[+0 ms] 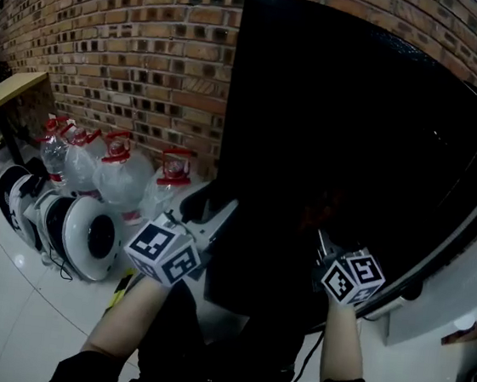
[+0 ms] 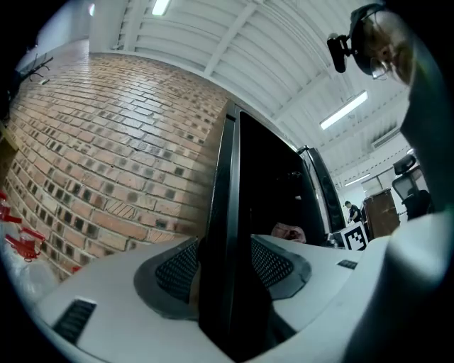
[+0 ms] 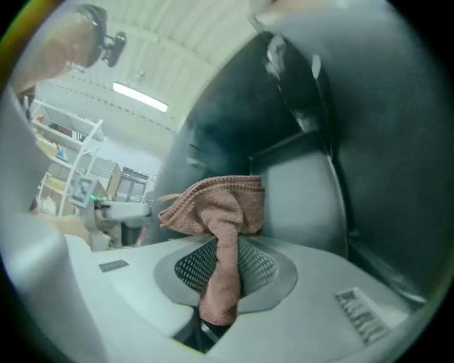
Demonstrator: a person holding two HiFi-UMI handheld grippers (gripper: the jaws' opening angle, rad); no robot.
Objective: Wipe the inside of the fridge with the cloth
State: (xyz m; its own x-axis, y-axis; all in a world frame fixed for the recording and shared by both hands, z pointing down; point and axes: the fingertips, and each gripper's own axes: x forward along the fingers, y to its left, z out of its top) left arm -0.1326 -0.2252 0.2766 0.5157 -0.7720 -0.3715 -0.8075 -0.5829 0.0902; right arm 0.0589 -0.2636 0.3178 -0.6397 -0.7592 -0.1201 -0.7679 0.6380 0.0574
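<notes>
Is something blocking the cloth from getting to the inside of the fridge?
Nothing visible does. The left gripper holds the fridge door by its edge, and the cloth in the right gripper faces the bare inner wall.

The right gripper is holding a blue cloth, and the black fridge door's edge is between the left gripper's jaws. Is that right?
Almost. The cloth pinched in the right gripper is pinkish-brown, not blue; the right gripper view shows it. The rest stands: the black fridge door has its edge between the jaws of the left gripper.
</notes>
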